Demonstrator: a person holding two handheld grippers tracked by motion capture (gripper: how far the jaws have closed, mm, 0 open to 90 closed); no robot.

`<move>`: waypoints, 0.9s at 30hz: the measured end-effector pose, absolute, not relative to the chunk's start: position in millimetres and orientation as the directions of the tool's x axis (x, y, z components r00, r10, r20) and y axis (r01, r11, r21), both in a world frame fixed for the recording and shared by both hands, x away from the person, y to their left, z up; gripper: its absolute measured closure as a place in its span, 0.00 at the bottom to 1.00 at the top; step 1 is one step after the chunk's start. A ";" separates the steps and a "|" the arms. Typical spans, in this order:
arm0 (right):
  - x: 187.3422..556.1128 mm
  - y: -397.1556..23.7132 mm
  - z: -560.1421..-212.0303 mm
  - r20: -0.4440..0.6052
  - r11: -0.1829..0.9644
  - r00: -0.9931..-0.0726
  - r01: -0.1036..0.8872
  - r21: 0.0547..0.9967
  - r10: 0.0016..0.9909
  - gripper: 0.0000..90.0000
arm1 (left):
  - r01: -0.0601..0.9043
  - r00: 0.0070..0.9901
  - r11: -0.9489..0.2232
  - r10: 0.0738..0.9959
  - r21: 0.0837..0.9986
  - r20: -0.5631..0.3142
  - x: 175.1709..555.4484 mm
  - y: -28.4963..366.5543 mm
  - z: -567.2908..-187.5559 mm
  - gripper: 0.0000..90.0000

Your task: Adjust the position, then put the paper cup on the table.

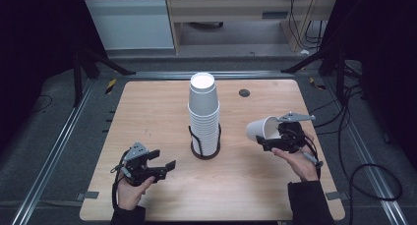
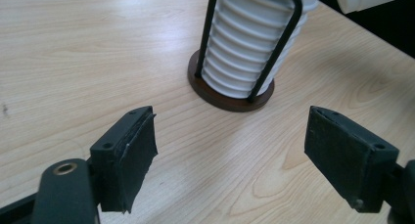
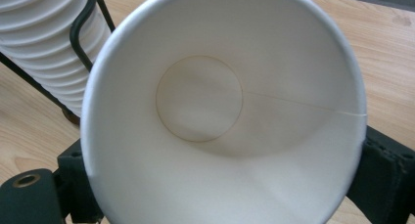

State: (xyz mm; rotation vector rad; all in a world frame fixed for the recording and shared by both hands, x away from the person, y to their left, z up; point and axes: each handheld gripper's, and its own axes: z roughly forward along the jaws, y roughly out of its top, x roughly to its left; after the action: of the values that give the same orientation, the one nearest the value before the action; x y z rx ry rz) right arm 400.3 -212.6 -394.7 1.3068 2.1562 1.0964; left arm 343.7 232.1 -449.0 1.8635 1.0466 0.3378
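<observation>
Two grippers are in my hands over the pale wooden table (image 1: 147,117), and between them stands a tall stack of white paper cups (image 1: 203,112), nested upside down in a dark round stand with black wire uprights (image 1: 205,149) near the table's middle.

My right gripper (image 1: 268,141) is off to the right of the stack and well apart from it, raised above the tabletop. It has hold of a single white paper cup (image 1: 258,129), tipped on its side with the base pointing toward the stack and the open mouth facing back at the gripper. In the right gripper view I look straight down into that cup (image 3: 220,116): round base, one seam running along the inner wall, and the rim sitting between the two black jaws, which are part closed on its sides. I think both pads touch the rim, though the cup hides most of them.

My left gripper (image 1: 164,167) sits low at the near left of the table, close to the surface. Its jaws stand well apart with nothing between them, and its own view shows bare wood in the gap, with the foot of the cup stack (image 2: 247,48) and stand (image 2: 230,99) beyond.
</observation>
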 end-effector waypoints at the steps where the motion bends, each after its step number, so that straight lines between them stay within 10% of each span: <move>1: 400.7 -213.3 -394.8 0.065 0.259 -0.485 0.569 0.781 0.872 0.10 | 0.522 0.594 -0.203 0.784 0.828 -0.182 343.6 231.9 -449.4 0.20; 27: 424.4 -227.8 -391.2 -0.002 0.277 -0.388 0.657 0.701 0.922 0.10 | 0.537 0.560 -0.215 0.814 0.815 -0.155 344.6 233.9 -451.2 0.20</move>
State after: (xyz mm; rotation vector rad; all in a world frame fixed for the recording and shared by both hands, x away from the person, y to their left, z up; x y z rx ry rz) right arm 424.4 -227.8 -391.2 1.4230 2.1436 0.8761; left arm 344.6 233.9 -451.2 1.8938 1.0968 0.3863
